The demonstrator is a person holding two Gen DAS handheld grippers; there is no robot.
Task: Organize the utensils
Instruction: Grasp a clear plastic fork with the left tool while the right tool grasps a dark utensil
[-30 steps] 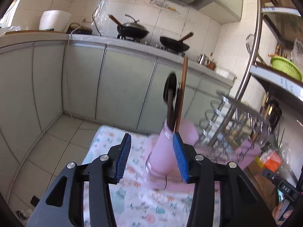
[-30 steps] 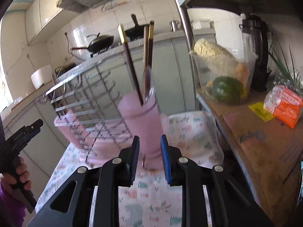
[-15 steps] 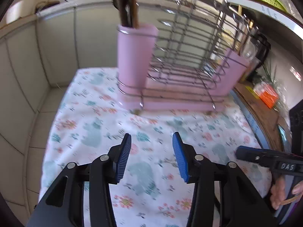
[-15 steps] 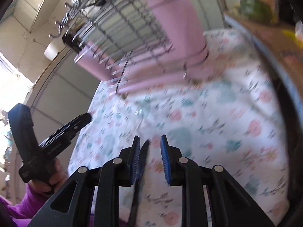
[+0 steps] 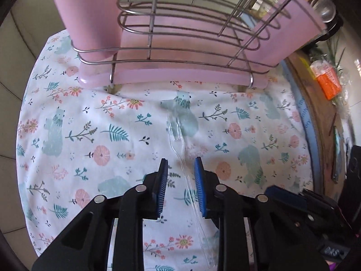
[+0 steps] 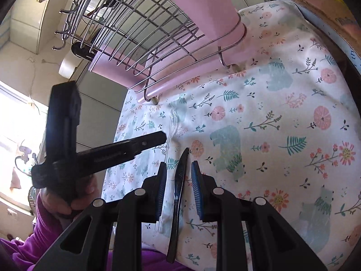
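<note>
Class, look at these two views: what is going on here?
A person with two handheld grippers is sorting cutlery on a floral tablecloth. The left gripper is open around a clear plastic fork lying flat. The right gripper is open around a black plastic knife. Neither is gripped yet. The pink dish rack stands just beyond.

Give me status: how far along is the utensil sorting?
Done: nothing the current views confirm; the pink holder's top is cropped. In hand: nothing gripped. The left claw is open astride the clear fork; the right claw is open astride the black knife. Left: grasp both, still flat on the cloth, and put them in the rack.
</note>
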